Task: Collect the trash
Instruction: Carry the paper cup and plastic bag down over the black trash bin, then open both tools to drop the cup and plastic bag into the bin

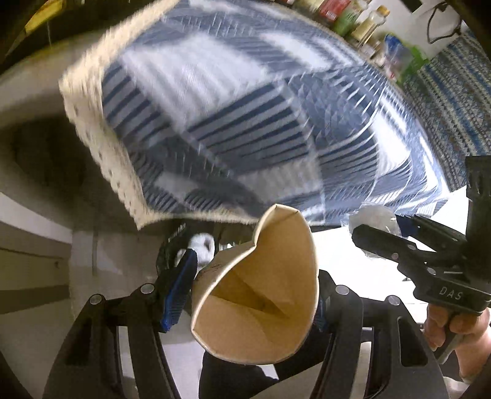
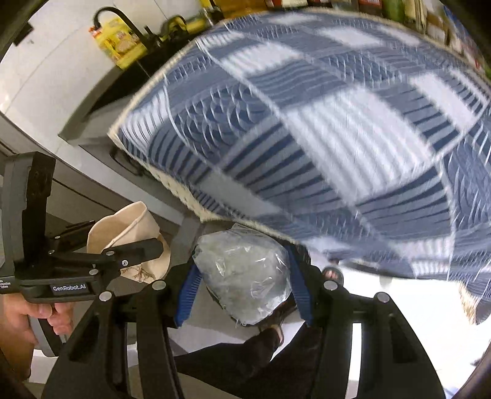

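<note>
My left gripper (image 1: 248,294) is shut on a crushed tan paper cup (image 1: 260,294), its open mouth facing the camera, held off the table's near edge. My right gripper (image 2: 245,282) is shut on a crumpled clear plastic wrapper (image 2: 245,276). In the left wrist view the right gripper (image 1: 396,236) shows at the right with the wrapper (image 1: 373,218) in it. In the right wrist view the left gripper (image 2: 129,254) shows at the left with the cup (image 2: 122,227). Both views are motion-blurred.
A table with a blue and white striped cloth (image 1: 233,122) with a cream lace border fills both views (image 2: 337,138). Bottles and jars (image 1: 362,21) line its far edge. A yellow package (image 2: 119,40) sits on a counter at the back left. Pale floor lies below.
</note>
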`<move>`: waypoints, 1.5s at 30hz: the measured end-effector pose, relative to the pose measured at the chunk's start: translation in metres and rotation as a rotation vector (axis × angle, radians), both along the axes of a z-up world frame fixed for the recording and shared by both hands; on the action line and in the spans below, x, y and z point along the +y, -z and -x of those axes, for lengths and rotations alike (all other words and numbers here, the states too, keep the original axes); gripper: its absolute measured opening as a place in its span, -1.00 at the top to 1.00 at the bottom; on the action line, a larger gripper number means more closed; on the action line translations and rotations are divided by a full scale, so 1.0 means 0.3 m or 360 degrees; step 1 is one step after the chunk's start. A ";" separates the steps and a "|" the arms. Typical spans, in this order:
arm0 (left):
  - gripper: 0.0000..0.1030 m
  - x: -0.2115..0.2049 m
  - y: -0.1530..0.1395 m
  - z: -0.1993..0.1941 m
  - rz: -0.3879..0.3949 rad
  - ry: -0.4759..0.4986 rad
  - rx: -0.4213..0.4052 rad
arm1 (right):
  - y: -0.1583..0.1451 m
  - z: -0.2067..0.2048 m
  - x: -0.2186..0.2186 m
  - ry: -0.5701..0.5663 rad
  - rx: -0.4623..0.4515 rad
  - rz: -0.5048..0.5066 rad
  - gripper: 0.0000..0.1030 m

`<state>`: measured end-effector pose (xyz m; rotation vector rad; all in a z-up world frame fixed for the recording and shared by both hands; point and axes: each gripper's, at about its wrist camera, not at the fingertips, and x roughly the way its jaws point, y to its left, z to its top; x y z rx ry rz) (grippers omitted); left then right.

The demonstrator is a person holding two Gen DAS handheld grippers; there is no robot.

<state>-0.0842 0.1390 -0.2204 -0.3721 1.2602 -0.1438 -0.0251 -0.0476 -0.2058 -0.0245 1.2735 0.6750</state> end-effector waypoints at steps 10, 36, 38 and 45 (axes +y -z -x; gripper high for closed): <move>-0.21 -0.016 0.214 0.019 0.0027 0.0030 0.0228 | 0.186 0.041 0.019 0.0018 0.0193 0.0048 -0.05; -0.64 -0.052 0.262 -0.009 -0.0059 -0.0005 0.0389 | 0.117 -0.023 -0.139 0.0271 0.0267 -0.0175 -0.41; -0.64 -0.058 0.223 -0.004 -0.0073 -0.0021 0.0357 | 0.093 -0.015 -0.159 0.0268 0.0249 -0.0174 -0.41; -0.63 -0.094 0.045 0.029 -0.0123 -0.0107 0.0233 | 0.003 0.025 -0.233 0.0218 0.0174 -0.0192 -0.42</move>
